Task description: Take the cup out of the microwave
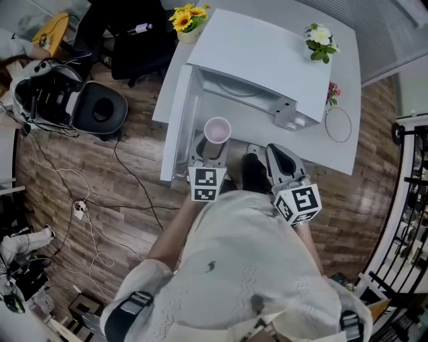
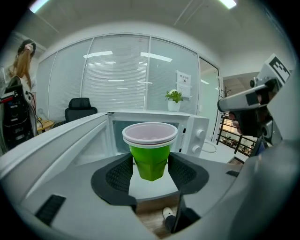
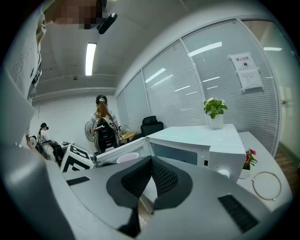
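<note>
A green cup (image 1: 217,130) with a pale pink inside is held upright in my left gripper (image 1: 215,148), just in front of the open white microwave (image 1: 267,60). In the left gripper view the cup (image 2: 150,150) sits between the two black pads (image 2: 120,174), which press on its sides, with the microwave (image 2: 197,129) cavity behind it. The microwave door (image 1: 175,120) hangs open to the left. My right gripper (image 1: 279,160) hovers to the right of the cup; in the right gripper view its jaws (image 3: 150,176) meet with nothing between them, and the cup's rim (image 3: 127,157) shows at the left.
The microwave stands on a white table (image 1: 348,150). A yellow flower pot (image 1: 187,20), a white flower pot (image 1: 319,40) and a wire ring (image 1: 338,125) sit around it. An office chair (image 1: 137,40), a black device (image 1: 73,100) and cables (image 1: 80,207) occupy the wooden floor at the left.
</note>
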### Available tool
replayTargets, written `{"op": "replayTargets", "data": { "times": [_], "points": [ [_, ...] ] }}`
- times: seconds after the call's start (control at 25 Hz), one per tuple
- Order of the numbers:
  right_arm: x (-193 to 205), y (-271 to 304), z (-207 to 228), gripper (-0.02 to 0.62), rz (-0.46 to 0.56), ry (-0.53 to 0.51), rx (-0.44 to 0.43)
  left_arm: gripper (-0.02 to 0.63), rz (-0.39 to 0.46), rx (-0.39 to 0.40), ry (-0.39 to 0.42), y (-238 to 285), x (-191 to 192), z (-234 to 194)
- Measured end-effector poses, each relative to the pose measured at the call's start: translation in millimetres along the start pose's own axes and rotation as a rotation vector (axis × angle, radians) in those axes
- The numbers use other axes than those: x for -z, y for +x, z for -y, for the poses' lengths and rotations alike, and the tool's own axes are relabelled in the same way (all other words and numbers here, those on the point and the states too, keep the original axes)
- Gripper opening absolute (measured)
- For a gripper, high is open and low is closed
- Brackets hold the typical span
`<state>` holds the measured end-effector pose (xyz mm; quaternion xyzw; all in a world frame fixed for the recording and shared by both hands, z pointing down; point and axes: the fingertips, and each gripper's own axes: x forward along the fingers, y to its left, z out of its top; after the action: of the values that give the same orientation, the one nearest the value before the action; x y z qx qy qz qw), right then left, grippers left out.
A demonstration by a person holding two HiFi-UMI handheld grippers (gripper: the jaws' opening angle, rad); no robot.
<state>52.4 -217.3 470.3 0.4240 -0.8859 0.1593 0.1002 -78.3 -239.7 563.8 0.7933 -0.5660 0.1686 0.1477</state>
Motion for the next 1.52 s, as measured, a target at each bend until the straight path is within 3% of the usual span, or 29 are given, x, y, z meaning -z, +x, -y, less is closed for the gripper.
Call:
{"op": "replayTargets", "data": {
  "times": [0.64, 0.96, 1.52],
  "points": [
    [6.3, -26.9, -16.9, 0.009, 0.013, -0.016, -0.005, 0.256, 0.057, 0.015, 0.050, -57.1, -21.8, 26.1],
    [3.1, -36.4, -16.5, 0.009, 0.027, -0.022, -0.003, 0.256, 0.085, 0.002, 0.021, -73.0, -39.5, 28.7],
    [-46.0, -62.0, -11.5, 0.009, 0.139, -0.072, 0.028, 0.256, 0.168, -0.045, 0.010, -99.0, -91.3, 25.8]
  ]
}}
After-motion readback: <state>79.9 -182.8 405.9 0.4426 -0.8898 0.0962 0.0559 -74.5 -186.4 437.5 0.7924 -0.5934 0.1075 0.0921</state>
